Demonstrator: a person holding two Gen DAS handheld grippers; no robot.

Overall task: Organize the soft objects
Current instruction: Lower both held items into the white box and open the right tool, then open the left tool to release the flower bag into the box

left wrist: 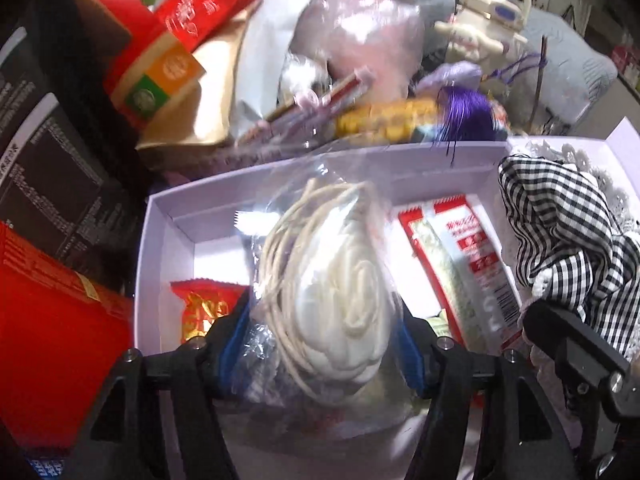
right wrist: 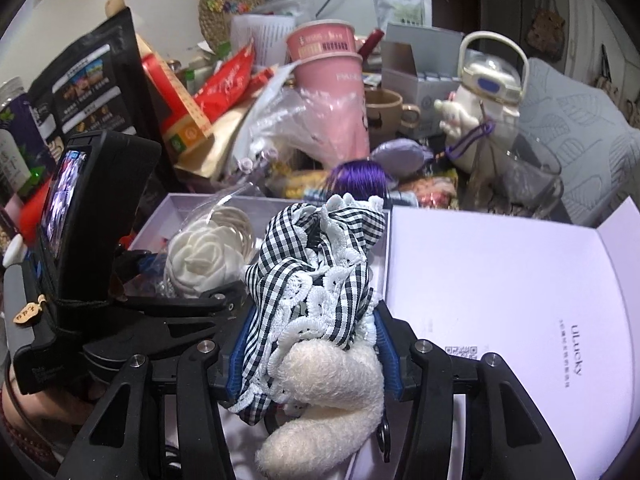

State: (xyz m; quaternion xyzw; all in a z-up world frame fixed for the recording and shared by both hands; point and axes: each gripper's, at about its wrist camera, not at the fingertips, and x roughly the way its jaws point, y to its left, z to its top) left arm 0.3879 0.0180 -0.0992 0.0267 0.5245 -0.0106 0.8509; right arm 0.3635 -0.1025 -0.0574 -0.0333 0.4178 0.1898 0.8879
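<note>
My left gripper (left wrist: 320, 344) is shut on a clear plastic bag holding a white fabric rose with cream cord (left wrist: 336, 280), held over an open pale lilac box (left wrist: 160, 216). The bagged rose also shows in the right wrist view (right wrist: 204, 256). My right gripper (right wrist: 312, 344) is shut on a black-and-white gingham plush with white lace and a fuzzy cream limb (right wrist: 316, 280), just right of the left gripper (right wrist: 168, 312). The gingham plush appears at the right of the left wrist view (left wrist: 560, 232).
Red snack packets (left wrist: 468, 264) (left wrist: 204, 308) lie inside the box. Its open lid (right wrist: 500, 288) lies to the right. Behind stands clutter: a pink cup (right wrist: 328, 76), a cream kettle-shaped toy (right wrist: 488, 92), a purple tassel (right wrist: 360, 174), red boxes (left wrist: 52, 320), a grey cushion (right wrist: 572, 128).
</note>
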